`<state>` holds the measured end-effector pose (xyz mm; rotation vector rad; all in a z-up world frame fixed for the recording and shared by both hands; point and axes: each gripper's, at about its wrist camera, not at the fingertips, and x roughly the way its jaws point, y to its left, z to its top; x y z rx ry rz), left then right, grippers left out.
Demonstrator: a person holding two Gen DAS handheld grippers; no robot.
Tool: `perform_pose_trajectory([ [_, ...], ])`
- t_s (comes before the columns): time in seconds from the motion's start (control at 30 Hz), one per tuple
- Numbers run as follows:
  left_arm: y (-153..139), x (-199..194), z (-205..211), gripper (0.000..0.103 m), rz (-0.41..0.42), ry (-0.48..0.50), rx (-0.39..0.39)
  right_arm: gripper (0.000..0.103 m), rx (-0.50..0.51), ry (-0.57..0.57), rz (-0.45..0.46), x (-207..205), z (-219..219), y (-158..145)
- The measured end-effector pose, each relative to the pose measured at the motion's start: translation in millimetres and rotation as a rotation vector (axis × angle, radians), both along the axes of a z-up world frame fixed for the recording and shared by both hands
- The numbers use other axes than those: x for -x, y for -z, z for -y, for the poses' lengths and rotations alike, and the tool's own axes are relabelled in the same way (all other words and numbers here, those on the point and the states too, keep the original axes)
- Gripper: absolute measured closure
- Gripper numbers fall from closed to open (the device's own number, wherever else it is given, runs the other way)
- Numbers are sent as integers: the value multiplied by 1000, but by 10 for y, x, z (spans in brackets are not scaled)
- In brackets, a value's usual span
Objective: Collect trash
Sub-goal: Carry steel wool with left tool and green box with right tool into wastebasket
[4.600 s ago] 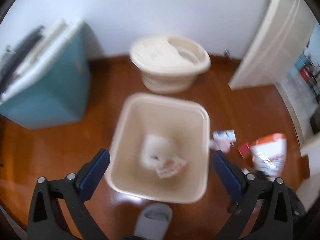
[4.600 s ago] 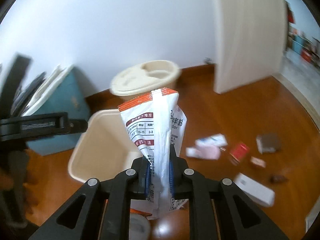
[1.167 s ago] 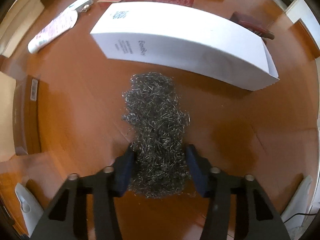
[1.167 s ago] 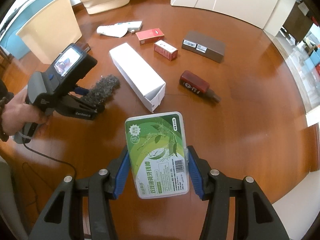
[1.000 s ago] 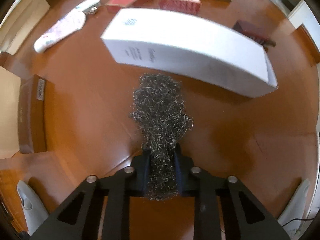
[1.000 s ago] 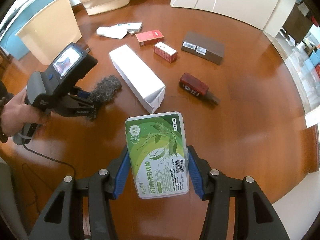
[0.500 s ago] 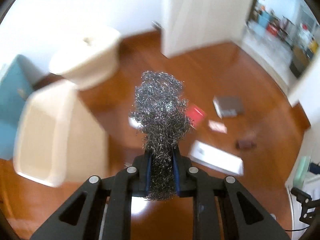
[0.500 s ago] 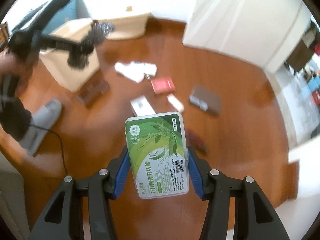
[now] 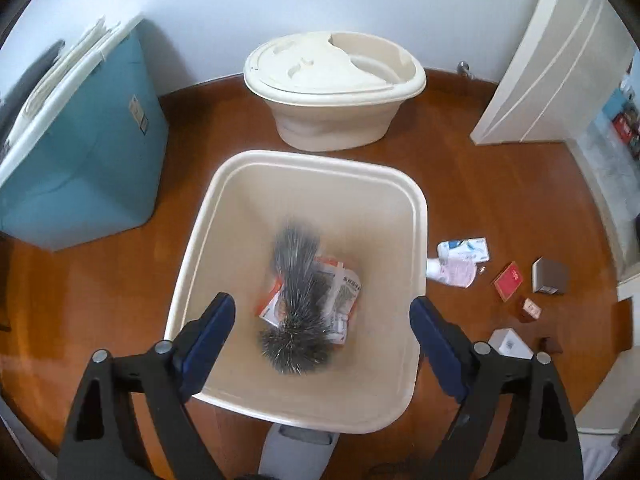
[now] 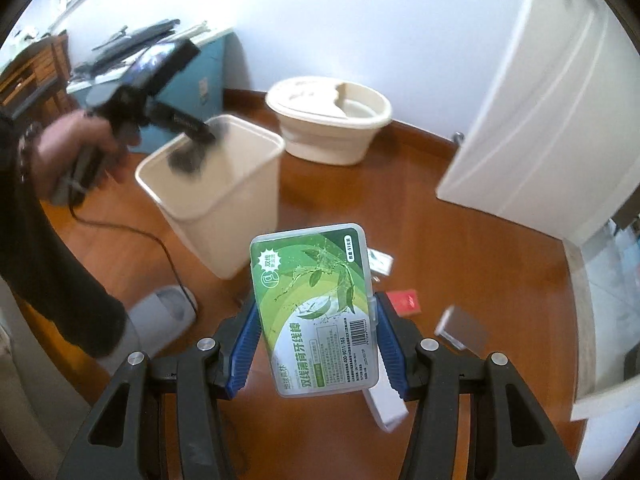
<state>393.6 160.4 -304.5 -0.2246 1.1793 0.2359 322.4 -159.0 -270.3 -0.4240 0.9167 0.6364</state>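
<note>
My left gripper [image 9: 320, 332] is open wide above the cream trash bin [image 9: 416, 216]. A grey steel-wool wad [image 9: 298, 312], blurred by motion, is dropping inside the bin over a white and orange packet [image 9: 346, 292]. My right gripper [image 10: 316, 344] is shut on a green plastic floss-pick box [image 10: 316, 308], held in the air to the right of the bin [image 10: 240, 208]. The left gripper [image 10: 180, 120] shows there over the bin's mouth, with the wad [image 10: 188, 160] below it.
A cream lidded tub [image 9: 332, 92] stands behind the bin, a teal box [image 9: 80, 152] to its left, a white door [image 9: 548, 60] at right. A tube, red, grey and white boxes [image 9: 508, 286] lie on the wood floor. A grey slipper [image 10: 160, 316] lies near the bin.
My left gripper has opened over the bin and let go of the steel wool, which falls in. My right gripper has kept its hold on the green box and swung toward the bin.
</note>
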Motion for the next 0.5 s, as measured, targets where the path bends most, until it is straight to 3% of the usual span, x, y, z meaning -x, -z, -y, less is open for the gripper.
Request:
perform_pose_trajectory([
  [0.17,-248,32,-278,13,1,-47,-1,47,-52,6,-21,-145,-464,8],
  [0.27,-661,262,-584,13,25,-126,15,47,-94,3,-35,-268,-916,0],
  [0.5,-1382,788,-1025,13,175,-167,58,47,-164,0,-99,-644,-2137,356],
])
